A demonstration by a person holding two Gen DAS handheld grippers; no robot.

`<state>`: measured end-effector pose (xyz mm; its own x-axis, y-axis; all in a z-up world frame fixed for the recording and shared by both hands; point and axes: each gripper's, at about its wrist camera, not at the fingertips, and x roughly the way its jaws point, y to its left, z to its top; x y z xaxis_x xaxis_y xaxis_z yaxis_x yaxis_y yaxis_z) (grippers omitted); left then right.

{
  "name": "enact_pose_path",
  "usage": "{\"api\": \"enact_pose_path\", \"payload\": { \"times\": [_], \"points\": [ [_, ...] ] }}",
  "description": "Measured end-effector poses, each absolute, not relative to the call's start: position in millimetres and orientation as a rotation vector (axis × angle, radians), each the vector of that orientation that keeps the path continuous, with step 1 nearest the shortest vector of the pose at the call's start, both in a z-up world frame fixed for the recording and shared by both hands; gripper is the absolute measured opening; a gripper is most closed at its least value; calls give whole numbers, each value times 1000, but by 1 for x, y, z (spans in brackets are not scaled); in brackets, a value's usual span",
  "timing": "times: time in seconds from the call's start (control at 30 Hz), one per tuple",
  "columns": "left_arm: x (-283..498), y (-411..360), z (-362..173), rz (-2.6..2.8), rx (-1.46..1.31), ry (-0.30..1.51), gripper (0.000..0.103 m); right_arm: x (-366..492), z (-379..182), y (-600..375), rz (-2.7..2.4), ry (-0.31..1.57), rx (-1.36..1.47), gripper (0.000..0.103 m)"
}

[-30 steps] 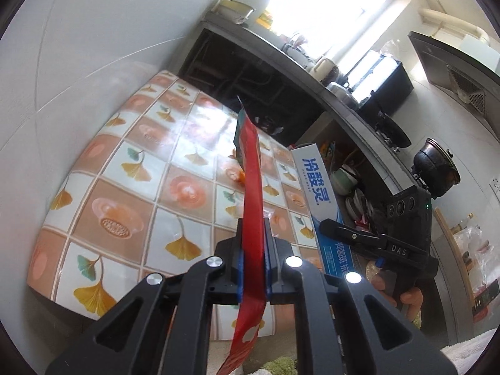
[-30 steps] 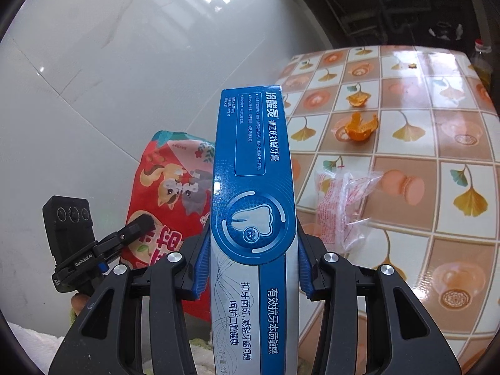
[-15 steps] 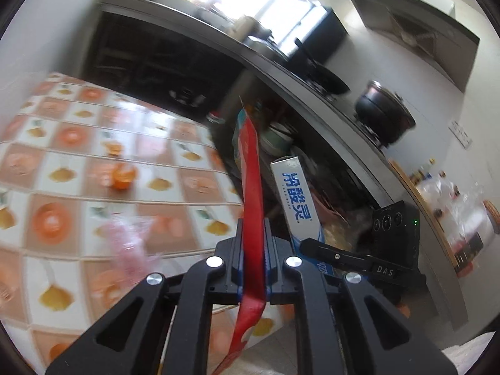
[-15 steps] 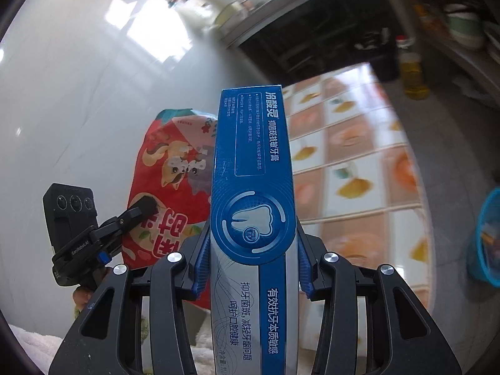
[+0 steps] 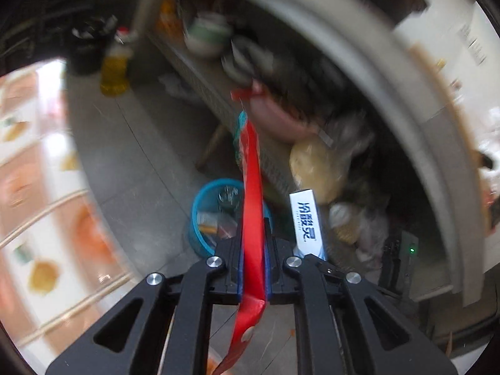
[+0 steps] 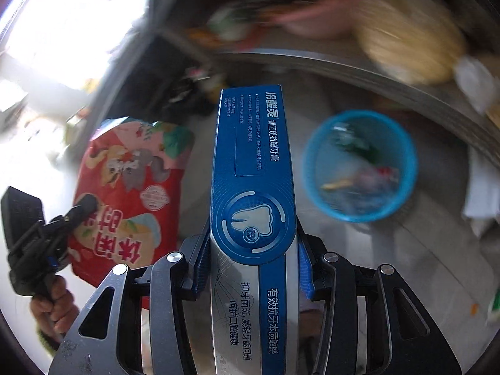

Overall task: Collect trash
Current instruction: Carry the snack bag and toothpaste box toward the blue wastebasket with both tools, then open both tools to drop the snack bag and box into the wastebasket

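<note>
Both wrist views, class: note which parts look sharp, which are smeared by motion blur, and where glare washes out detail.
Left wrist view: the red snack bag and left hand-held gripper are sharp; the tiled tabletop and shelf clutter smear. Right wrist view: the toothpaste box is crisp, the blue bin soft, and window glare bleaches the upper left.

Black claw, blue pads, silver screws

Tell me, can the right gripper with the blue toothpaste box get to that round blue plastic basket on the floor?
Probably yes. The right gripper, shut on the blue toothpaste box, points down toward the round blue plastic basket, whose top is open, and only bare floor shows between. The red snack bag hangs off to the other side.
</note>
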<state>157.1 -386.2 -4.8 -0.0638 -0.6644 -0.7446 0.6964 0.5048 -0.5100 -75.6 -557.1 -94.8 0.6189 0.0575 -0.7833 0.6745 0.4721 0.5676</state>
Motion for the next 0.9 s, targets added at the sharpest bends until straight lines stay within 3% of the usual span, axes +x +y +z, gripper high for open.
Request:
{"api": "enact_pose_path", "payload": {
  "times": [0.27, 0.53, 0.57, 0.63, 0.67, 0.9],
  "points": [
    [163, -520, -106, -1044, 307, 1368, 8, -63, -168, -605, -659, 1050, 902, 43],
    [160, -589, -165, -1017, 442, 1426, 10, -10, -213, -643, -757, 1218, 616, 43],
    [159, -594, -167, -1025, 430, 1418, 13, -5, -218, -647, -758, 1226, 595, 48],
    [156, -600, -170, -1040, 419, 1415, 29, 1, -227, -651, -775, 1236, 540, 60],
    [156, -599, -170, -1033, 413, 1414, 37, 2, -231, -653, -800, 1243, 497, 61],
    [169, -582, -147, -1065, 298, 1391, 39, -29, -224, -646, -816, 1179, 528, 62]
  ]
}}
